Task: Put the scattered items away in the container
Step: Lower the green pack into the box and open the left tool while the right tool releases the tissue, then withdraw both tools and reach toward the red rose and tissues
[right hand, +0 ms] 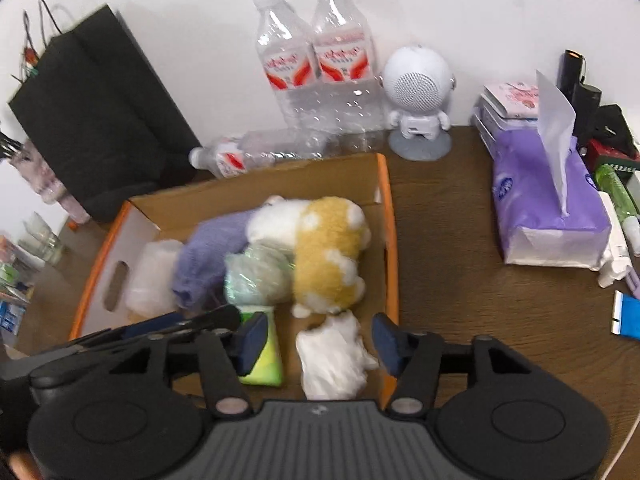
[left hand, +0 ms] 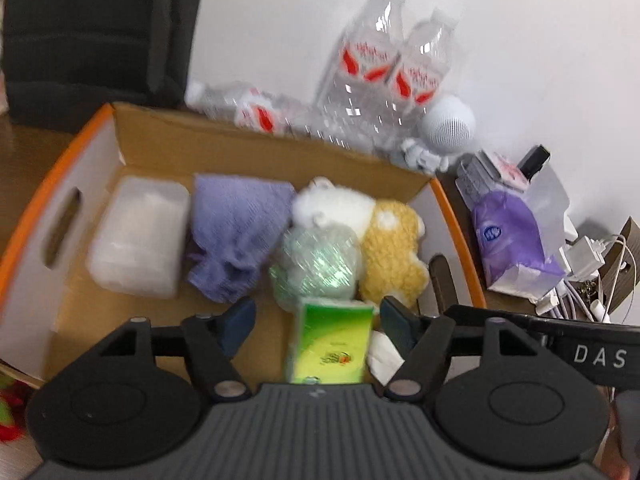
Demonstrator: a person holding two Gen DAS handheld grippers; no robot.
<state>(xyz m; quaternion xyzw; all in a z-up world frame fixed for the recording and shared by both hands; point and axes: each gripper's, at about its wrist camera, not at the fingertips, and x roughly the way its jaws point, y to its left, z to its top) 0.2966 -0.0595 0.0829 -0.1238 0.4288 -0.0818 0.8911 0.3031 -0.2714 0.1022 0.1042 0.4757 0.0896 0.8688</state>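
Note:
An orange-rimmed cardboard box (left hand: 48, 184) (right hand: 390, 216) holds a clear plastic case (left hand: 138, 234), a purple cloth (left hand: 236, 236), a white and yellow plush (left hand: 384, 240) (right hand: 324, 248), a shiny green bag (left hand: 318, 268), a green tissue pack (left hand: 330, 346) (right hand: 266, 356) and crumpled white paper (right hand: 334, 356). My left gripper (left hand: 318, 326) is open above the green pack. My right gripper (right hand: 320, 340) is open around the white paper, not touching it.
Two upright water bottles (right hand: 316, 68) and one lying bottle (right hand: 260, 152) stand behind the box. A white robot speaker (right hand: 418, 100), a purple tissue pack (right hand: 548, 208), cables (left hand: 580, 280) and small items lie right. A black bag (right hand: 100, 120) stands left.

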